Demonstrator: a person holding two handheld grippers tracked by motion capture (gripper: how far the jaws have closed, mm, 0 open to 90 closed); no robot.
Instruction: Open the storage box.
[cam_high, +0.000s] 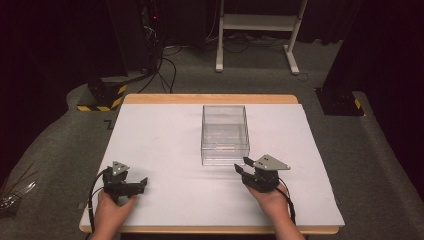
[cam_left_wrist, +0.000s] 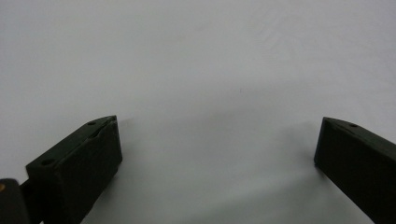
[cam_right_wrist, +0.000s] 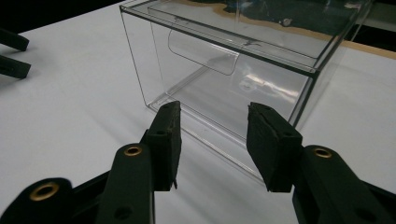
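The clear rectangular plastic box (cam_high: 225, 134) sat empty just beyond your right gripper (cam_right_wrist: 212, 140), jaws half-open, gripping nothing; your left gripper (cam_left_wrist: 217, 149) gaped wide, empty

I work in what looks like a lab: dark curtains all round, grey carpet (cam_high: 60, 150), cables (cam_high: 165, 65) at 11 o'clock, a white stand (cam_high: 257, 22) at 12 o'clock, hazard-striped bases (cam_high: 102, 95).
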